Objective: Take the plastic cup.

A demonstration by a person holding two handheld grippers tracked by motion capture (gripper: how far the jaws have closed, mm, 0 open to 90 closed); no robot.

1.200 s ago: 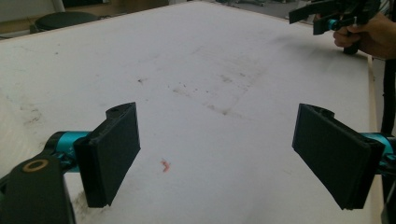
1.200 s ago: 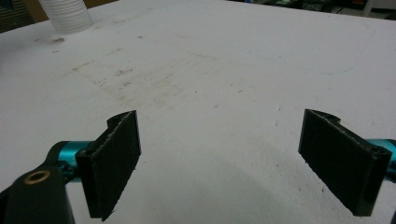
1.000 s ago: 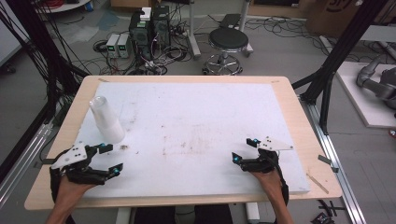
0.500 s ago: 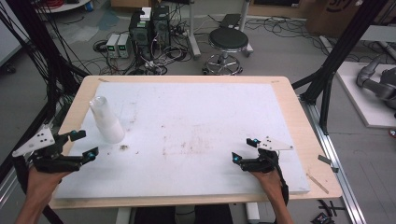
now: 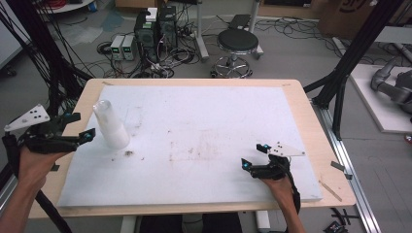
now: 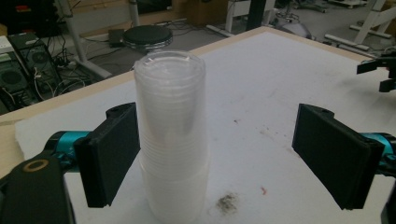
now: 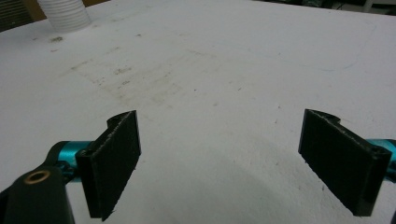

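**Cup stack stands upright, left claw spread beside it**

A stack of cups [image 5: 111, 124] made of thin, cloudy translucent plastic stands on the white board [image 5: 194, 111] in the left-centre of the high view. The stack is a tall, slightly tapered cylinder with fine horizontal ridges where the nested rims overlap. Its long axis is vertical; in the left gripper view the stack of cups [image 6: 172, 135] shows a round, closed, smooth end at the top, and the wider end rests on the board. In the right gripper view its ribbed base sits at the upper left of the frame [image 7: 64, 15].

The board is matte white with a faintly grainy surface, marked by brownish scuffs near its middle and a small dark smudge [image 6: 227, 202] just beside the foot of the stack. It lies on a pale wooden table [image 5: 311, 121] with rounded corners.

The left gripper [image 5: 77, 130] is at the left edge of the high view, its jaws spread wide and pointing toward the stack. In the left gripper view the flat, black, rectangular pads stand far apart; the stack is in front of the left-hand pad, and whether they touch cannot be told. A flat grey three-cornered plate [image 5: 26, 118] tops this gripper.

The right gripper [image 5: 257, 156] rests low at the lower right of the board, well apart from the stack, its jaws also spread wide with bare board between them.
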